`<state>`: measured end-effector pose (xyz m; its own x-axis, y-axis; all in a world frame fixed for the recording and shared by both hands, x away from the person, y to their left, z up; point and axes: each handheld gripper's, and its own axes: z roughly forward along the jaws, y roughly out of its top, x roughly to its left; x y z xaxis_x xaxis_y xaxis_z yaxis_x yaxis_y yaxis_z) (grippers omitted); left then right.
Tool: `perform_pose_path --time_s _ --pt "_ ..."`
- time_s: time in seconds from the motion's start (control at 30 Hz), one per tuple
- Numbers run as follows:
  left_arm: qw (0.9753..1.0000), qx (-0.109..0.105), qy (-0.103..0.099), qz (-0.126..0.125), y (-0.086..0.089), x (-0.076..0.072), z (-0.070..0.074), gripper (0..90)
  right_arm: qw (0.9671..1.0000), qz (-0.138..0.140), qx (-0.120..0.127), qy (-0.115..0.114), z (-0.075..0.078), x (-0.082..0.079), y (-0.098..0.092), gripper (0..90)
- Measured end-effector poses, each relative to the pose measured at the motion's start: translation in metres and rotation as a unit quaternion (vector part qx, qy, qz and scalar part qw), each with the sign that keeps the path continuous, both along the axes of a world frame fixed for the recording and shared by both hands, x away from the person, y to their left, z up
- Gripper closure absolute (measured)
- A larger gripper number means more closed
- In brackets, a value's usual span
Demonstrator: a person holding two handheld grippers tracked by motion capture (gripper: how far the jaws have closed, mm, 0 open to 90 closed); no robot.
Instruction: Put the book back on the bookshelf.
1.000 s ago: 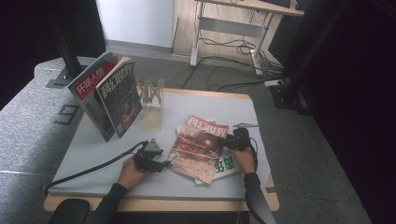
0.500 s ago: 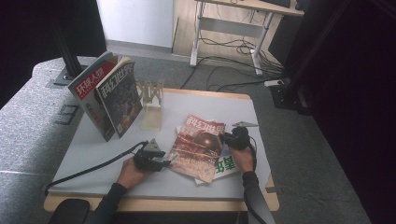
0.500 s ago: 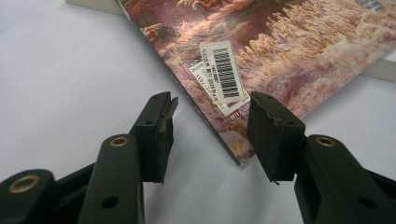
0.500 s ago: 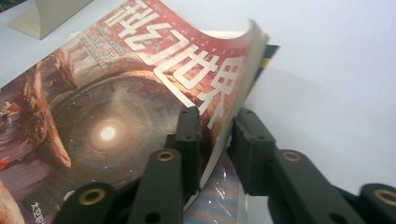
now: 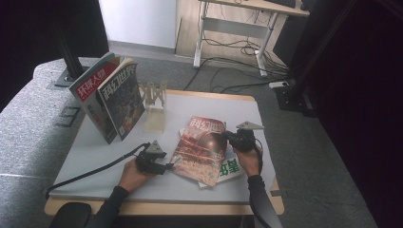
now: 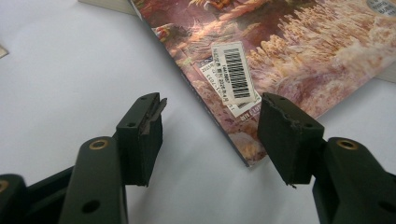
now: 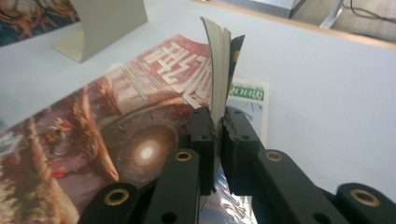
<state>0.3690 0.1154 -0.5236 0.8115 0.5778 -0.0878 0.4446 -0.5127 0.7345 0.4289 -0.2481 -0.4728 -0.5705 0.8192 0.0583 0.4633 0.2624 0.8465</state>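
A red-covered magazine (image 5: 199, 148) lies slanted on the white table (image 5: 95, 152), on top of a green and white magazine (image 5: 233, 167). My right gripper (image 5: 229, 137) is shut on the red magazine's right edge. In the right gripper view that pinched edge (image 7: 218, 60) stands up between the jaws of my right gripper (image 7: 218, 126), and the cover (image 7: 126, 130) slopes down to the left. My left gripper (image 5: 167, 167) is open at the magazine's near left corner. In the left gripper view its jaws (image 6: 210, 130) straddle that corner of the magazine (image 6: 261, 60) near the barcode label (image 6: 236, 72), without touching it.
Two magazines (image 5: 111, 97) stand upright, leaning at the table's back left. A pale wooden book stand (image 5: 154, 107) sits beside them. The left gripper's cable (image 5: 90, 171) trails across the table's front left. The table's right edge (image 5: 266, 142) is close behind my right hand.
My right gripper has shifted slightly left with the magazine's edge held in it. The left gripper has hardly moved.
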Motion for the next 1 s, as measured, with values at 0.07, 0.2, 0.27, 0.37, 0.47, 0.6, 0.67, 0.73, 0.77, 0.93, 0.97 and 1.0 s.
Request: perform_pose_path --time_s 0.07,0.2,0.27,0.37,0.47,0.6,0.67,0.73,0.77,0.93,0.97,1.0 --pt "1.0000 -0.001 0.002 0.000 0.000 0.001 0.000 38.1 0.9999 0.004 -0.002 -0.010 0.006 -0.004 0.001 82.1" --pt "1.0000 -0.001 0.008 0.002 0.001 0.002 0.000 35.3 0.9996 0.013 0.001 -0.024 0.017 -0.012 0.003 81.5" --pt "0.9999 -0.001 0.012 0.002 0.001 0.003 0.001 34.2 0.9994 0.017 0.004 -0.031 0.022 -0.017 0.003 81.2" --pt "0.9998 -0.007 0.017 0.001 0.001 0.004 0.001 33.7 0.9988 0.023 0.008 -0.042 0.031 -0.023 0.005 80.9" --pt "0.9996 -0.012 0.024 -0.004 0.000 0.006 0.001 33.6 0.9982 0.028 0.011 -0.051 0.038 -0.029 0.007 80.8" --pt "0.9991 -0.030 0.028 0.001 0.001 0.011 0.004 33.6 0.9970 0.040 0.010 -0.066 0.050 -0.037 0.011 80.6" --pt "0.9989 -0.036 0.029 0.002 0.003 0.014 0.007 33.7 0.9962 0.045 0.013 -0.073 0.055 -0.042 0.013 80.4" --pt "0.9987 -0.043 0.027 0.003 0.004 0.018 0.013 33.7 0.9954 0.050 0.013 -0.081 0.060 -0.046 0.015 80.3" --pt "0.9987 -0.042 0.026 0.003 0.004 0.018 0.014 33.7 0.9948 0.054 0.015 -0.085 0.062 -0.049 0.016 80.2" --pt "0.9983 -0.056 0.016 -0.004 0.002 0.028 0.028 33.8 0.9926 0.066 0.019 -0.100 0.072 -0.059 0.022 79.8" --pt "0.9981 -0.060 0.016 -0.005 0.002 0.030 0.030 33.9 0.9922 0.070 0.017 -0.102 0.074 -0.061 0.023 79.8" --pt "0.9979 -0.062 0.017 -0.005 0.001 0.033 0.032 34.0 0.9919 0.071 0.017 -0.104 0.075 -0.063 0.024 79.7"
